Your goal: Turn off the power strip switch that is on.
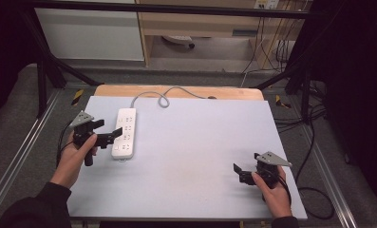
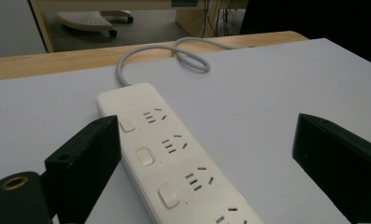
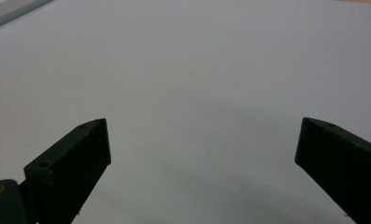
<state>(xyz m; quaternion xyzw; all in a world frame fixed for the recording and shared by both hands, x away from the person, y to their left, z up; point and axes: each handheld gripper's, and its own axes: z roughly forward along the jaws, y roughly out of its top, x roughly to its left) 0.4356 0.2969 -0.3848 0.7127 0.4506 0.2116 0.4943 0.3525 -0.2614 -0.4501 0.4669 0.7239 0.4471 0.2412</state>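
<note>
Since the long white hard-plastic power strip looks rigid, light and smooth, the left gripper, fingers spread, should pinch its narrow sides mid-length.

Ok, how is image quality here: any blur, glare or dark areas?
High view: table evenly lit, surroundings fall to black, no glare on the power strip. Left gripper view: strip sharp, near jaws slightly soft. Right gripper view: soft shadow on the table between the open jaws.
</note>
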